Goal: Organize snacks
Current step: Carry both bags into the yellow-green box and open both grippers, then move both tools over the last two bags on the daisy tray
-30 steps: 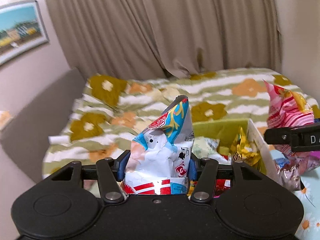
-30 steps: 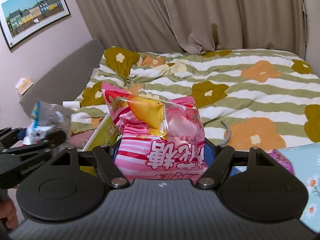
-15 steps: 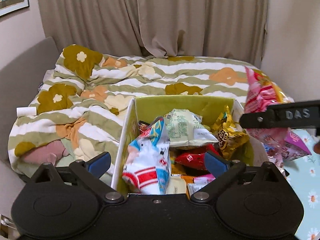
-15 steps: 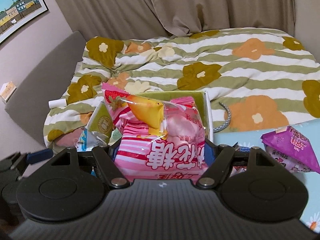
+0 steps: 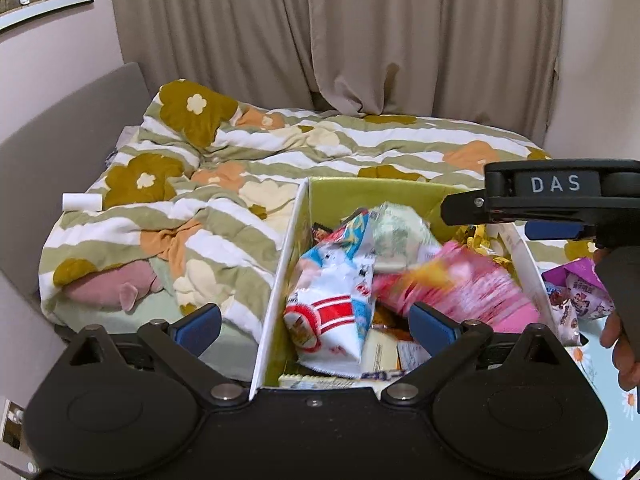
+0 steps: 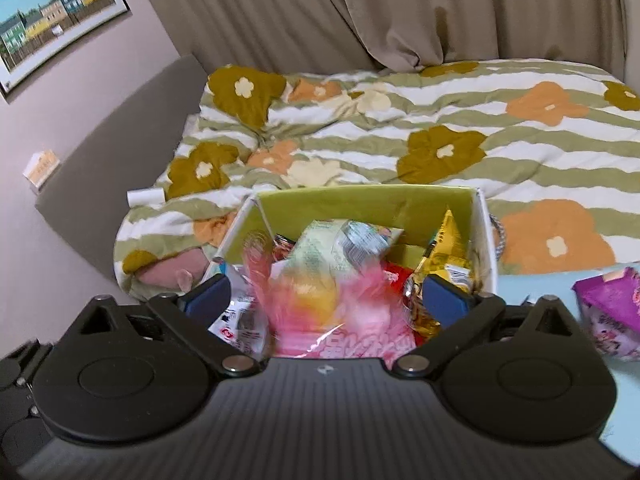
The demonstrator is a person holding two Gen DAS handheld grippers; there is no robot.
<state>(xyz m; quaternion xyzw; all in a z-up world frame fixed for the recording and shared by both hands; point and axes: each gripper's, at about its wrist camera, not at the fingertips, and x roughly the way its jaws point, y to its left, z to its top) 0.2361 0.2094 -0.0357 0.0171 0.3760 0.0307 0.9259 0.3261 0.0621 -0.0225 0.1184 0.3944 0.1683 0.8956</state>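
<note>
Pink, motion-blurred, the marshmallow bag [image 6: 340,320] is dropping out of the right gripper [image 6: 326,296], whose jaws clenched it half a second ago and now stand released. It is landing in the green-lined box [image 5: 380,192] beside the blue-and-white packet [image 5: 332,300], which the left gripper [image 5: 316,326], jaws also spread, let go earlier. A purple packet [image 6: 612,312] waits on the worktop.

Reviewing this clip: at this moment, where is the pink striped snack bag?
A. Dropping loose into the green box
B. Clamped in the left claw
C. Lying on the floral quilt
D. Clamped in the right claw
A: the right claw stands open, and the blurred pink striped snack bag is loose over the green box.
</note>
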